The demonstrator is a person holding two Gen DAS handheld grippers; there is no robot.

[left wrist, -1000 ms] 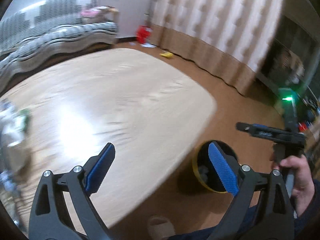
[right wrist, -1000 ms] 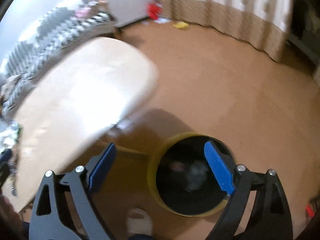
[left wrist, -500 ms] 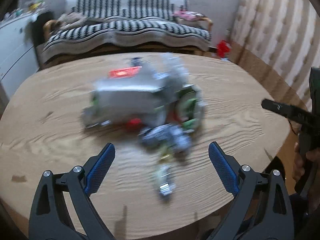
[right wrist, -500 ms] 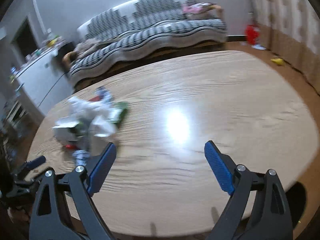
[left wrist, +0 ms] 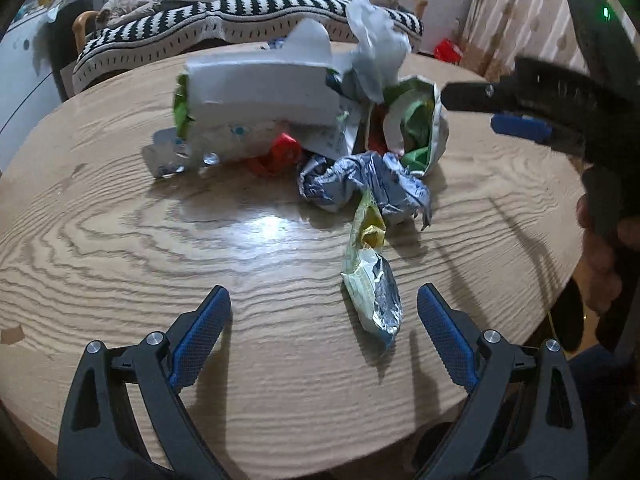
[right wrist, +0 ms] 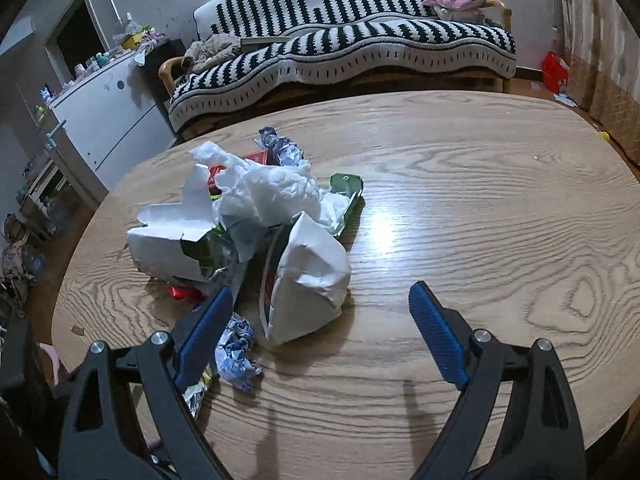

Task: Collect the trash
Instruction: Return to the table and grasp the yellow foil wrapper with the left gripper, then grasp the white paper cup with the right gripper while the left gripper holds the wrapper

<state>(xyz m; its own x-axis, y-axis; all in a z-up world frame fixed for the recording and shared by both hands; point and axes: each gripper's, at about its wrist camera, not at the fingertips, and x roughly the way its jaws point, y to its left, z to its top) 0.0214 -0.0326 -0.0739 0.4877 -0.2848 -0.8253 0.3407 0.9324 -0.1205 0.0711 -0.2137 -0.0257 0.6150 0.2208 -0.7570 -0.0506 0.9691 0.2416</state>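
- Left wrist view: your left gripper [left wrist: 324, 316] is spread wide and empty, low over the near part of the wooden table [left wrist: 120, 240].
- The foil snack wrapper [left wrist: 372, 288] lies just ahead between its fingers; it looks light, crinkly and slippery, so pinch its flattened near end.
- Your right gripper [right wrist: 320, 316] gapes empty too, beside the trash pile [right wrist: 248, 216].
- Half a second ago the pile sat farther off and blurred; it is now close and sharp.

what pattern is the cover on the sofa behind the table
Black and white stripes on the sofa cover, with a wavy lower edge; the right wrist view shows it best.
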